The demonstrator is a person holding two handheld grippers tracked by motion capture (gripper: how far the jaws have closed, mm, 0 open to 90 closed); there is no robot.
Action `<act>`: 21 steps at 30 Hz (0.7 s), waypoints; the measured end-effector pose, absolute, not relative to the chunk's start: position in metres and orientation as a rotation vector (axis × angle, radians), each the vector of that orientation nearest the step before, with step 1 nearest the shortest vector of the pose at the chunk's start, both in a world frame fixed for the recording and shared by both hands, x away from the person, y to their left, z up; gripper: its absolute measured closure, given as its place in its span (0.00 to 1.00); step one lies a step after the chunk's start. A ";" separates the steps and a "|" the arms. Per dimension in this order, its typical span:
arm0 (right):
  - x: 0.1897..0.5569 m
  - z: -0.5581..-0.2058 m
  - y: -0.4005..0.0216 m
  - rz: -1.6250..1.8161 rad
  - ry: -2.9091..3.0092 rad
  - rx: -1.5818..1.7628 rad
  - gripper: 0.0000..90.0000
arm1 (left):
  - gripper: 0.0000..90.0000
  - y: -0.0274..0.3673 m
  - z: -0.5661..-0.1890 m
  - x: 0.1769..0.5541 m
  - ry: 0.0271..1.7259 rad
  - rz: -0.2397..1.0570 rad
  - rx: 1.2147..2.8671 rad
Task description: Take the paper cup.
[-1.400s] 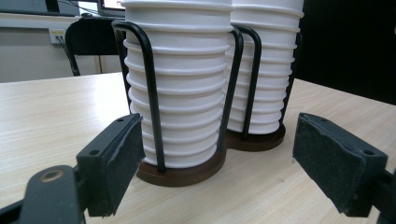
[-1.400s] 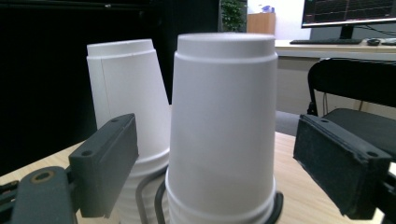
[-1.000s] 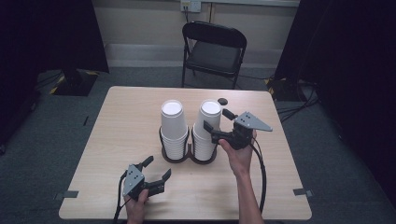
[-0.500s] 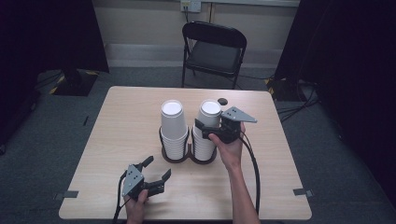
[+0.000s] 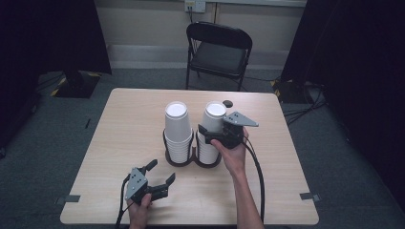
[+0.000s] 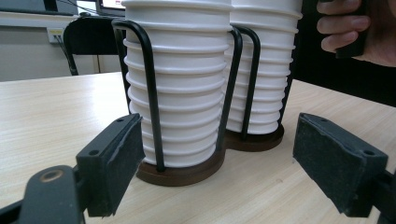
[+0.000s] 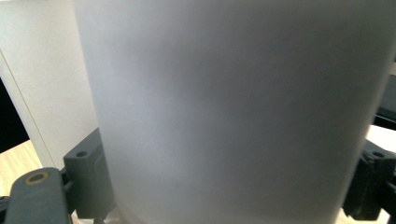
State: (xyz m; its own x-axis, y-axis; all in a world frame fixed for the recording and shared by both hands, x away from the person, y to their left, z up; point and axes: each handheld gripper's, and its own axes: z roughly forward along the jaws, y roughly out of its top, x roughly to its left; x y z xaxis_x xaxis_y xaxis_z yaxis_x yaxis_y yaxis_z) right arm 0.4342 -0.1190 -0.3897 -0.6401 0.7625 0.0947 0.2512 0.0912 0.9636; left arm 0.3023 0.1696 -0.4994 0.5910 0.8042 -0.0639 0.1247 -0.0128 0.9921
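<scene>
Straddling the right cup stack (image 5: 213,125), right tool (image 5: 209,135).

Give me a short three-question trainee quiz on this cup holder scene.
1. True or false: the left tool is open.
2. Which cup stack is between the right tool's jaws? A) left stack B) right stack
3. Fill in: the stacks stand in a black wire ____.

Key: 1 true; 2 B; 3 holder.
</scene>
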 end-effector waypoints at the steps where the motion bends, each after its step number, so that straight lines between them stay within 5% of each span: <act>1: 0.434 -0.390 -0.119 1.563 1.950 0.985 0.12 | 0.18 0.169 -0.499 0.302 0.820 0.649 1.510; 21: 0.437 -0.389 -0.118 1.558 1.951 1.007 0.15 | 0.18 0.170 -0.499 0.303 0.818 0.646 1.521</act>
State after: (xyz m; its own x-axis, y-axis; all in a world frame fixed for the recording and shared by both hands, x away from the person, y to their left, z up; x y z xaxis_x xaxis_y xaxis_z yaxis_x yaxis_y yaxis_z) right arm 0.4370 -0.1183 -0.3892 -0.6351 0.7664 0.0968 0.2638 0.0974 0.9596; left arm 0.3028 0.1695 -0.4991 0.5944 0.8019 -0.0598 0.1269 -0.0201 0.9917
